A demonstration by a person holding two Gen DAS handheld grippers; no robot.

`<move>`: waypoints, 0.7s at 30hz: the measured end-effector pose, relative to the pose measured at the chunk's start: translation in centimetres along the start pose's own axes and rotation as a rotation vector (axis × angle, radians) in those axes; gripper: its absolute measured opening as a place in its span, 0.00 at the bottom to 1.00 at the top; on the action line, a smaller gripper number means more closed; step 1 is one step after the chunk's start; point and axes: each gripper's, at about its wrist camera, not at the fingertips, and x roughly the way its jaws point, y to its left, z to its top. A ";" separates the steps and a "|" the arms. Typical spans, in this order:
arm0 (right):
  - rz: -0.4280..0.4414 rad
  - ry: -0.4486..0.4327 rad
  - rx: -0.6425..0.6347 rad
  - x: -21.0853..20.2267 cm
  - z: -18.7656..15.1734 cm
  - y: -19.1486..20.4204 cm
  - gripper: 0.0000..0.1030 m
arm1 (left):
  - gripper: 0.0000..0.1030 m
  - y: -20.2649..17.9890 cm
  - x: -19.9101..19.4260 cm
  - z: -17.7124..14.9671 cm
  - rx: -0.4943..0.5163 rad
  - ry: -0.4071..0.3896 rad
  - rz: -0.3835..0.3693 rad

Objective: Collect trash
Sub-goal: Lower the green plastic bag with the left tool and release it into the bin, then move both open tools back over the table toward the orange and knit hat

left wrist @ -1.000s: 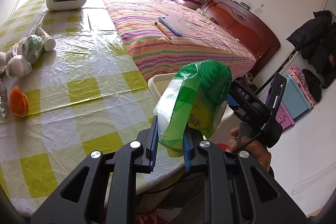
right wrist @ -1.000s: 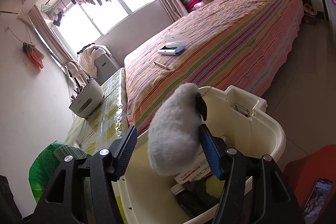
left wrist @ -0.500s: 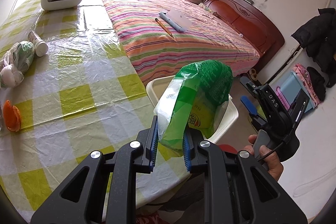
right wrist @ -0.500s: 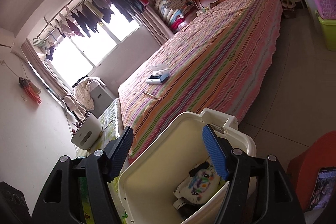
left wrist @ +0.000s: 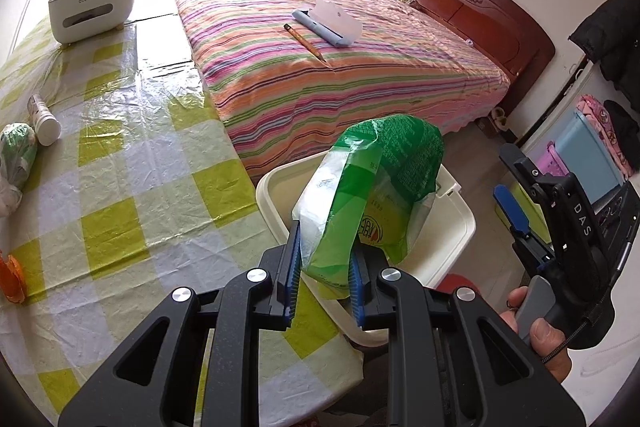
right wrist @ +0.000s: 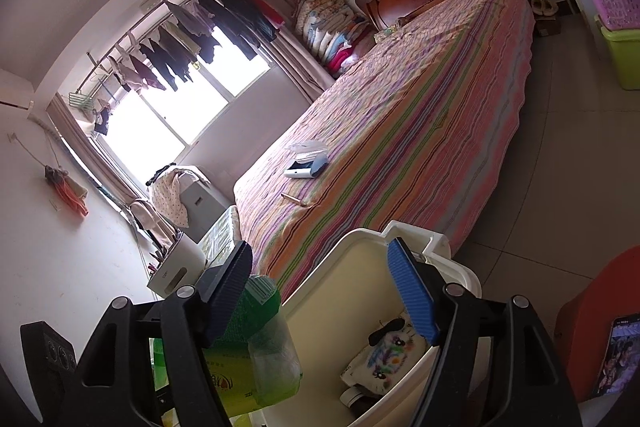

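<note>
Left wrist view: green bag (left wrist: pixel 372 195) clamped between left gripper (left wrist: pixel 323 269) fingers.

A home bedroom: striped bed (left wrist: pixel 340 67) with wooden headboard (left wrist: pixel 472 11), laundry (right wrist: pixel 200 39) drying by the window.

Glossy crinkled plastic film covers the worktop (left wrist: pixel 132 155); the green bag (left wrist: pixel 368 195) is thin shiny plastic; the bin (left wrist: pixel 460 227) smooth matt plastic.

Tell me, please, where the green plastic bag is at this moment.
In the left wrist view the green plastic bag sits centre frame, pinched in the left gripper above the white bin, beside the checked table's edge.
</note>
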 end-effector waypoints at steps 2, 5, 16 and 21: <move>0.006 0.002 0.010 0.0 0.0 -0.2 0.67 | 0.20 -0.4 0.7 0.4 0.005 0.008 0.011; 0.011 0.003 0.016 0.0 0.0 -0.2 0.67 | 0.22 -1.0 1.5 0.9 0.014 0.011 0.023; 0.020 0.016 0.017 0.1 0.0 0.0 0.67 | 0.77 -2.0 1.3 2.0 0.033 -0.041 0.075; 0.022 0.031 0.015 0.3 -0.2 0.2 0.67 | 0.77 -0.2 -0.1 1.7 0.028 -0.020 0.082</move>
